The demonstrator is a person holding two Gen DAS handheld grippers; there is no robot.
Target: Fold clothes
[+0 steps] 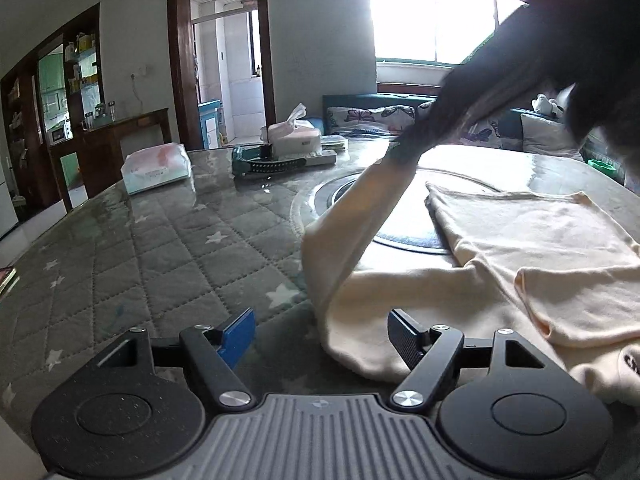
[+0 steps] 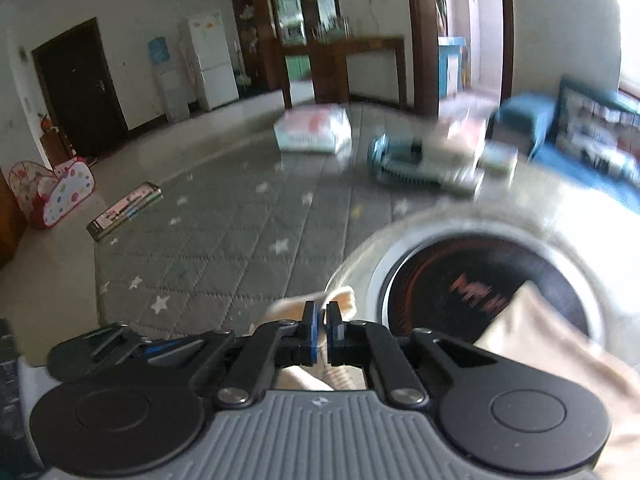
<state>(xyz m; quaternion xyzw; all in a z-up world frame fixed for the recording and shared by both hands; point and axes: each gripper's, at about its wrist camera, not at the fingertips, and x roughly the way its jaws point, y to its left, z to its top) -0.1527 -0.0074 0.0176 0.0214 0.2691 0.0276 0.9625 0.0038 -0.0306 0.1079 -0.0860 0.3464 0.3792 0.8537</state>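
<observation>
Left wrist view: my left gripper (image 1: 322, 334) sits at the bottom centre, fingers spread wide with nothing pinched; the near hem of the cream garment (image 1: 500, 264) lies between them. The garment is spread over the right half of the quilted grey tabletop (image 1: 160, 240), one sleeve lifted toward the upper right. A tissue box (image 1: 294, 136) stands at the far edge.

Right wrist view, blurred: my right gripper (image 2: 322, 334) at the lower centre is pressed together on a fold of the cream garment (image 2: 540, 344), above the tabletop (image 2: 224, 240).
</observation>
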